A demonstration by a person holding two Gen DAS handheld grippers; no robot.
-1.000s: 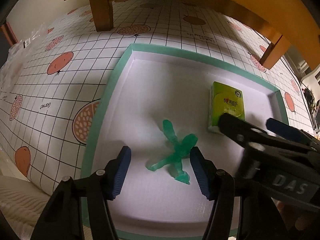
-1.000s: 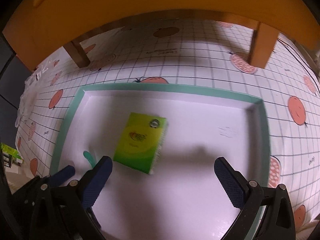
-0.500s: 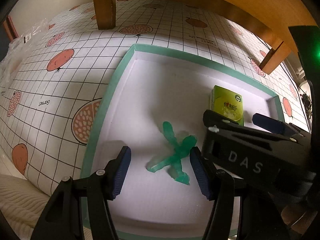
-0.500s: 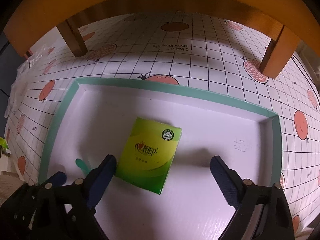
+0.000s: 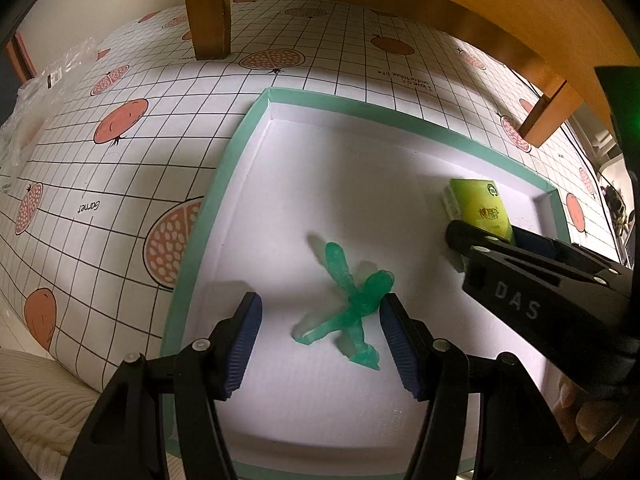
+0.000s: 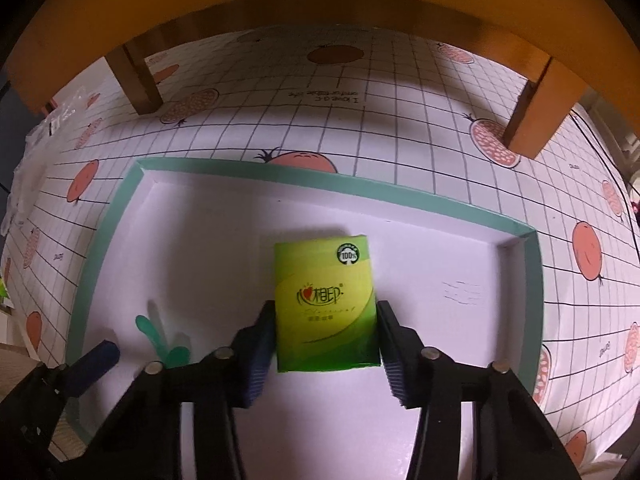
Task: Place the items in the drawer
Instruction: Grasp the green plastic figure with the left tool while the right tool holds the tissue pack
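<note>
A white drawer with a teal rim [image 5: 224, 168] [image 6: 108, 232] lies on the patterned cloth. Inside it, a translucent green toy [image 5: 352, 300] lies flat between the fingers of my left gripper [image 5: 320, 312], which is open; the right pad is close to the toy's wing. A green tissue pack [image 6: 324, 280] [image 5: 480, 204] lies further right on the drawer floor. My right gripper [image 6: 326, 316] is shut on the pack, a blue pad pressed to each long side. In the right wrist view only a tip of the green toy [image 6: 146, 326] shows.
A wooden bench spans overhead, with legs [image 5: 208, 12] [image 5: 548, 116] standing on the pomegranate-print cloth [image 5: 120, 160] behind the drawer. Crinkled clear plastic [image 5: 36, 92] lies at far left. Ribbed pale fabric [image 5: 36, 404] is at the near left corner.
My right gripper has moved in over the tissue pack and its jaws have gone from wide open to shut on the pack's sides. The left gripper has stayed open around the toy.
</note>
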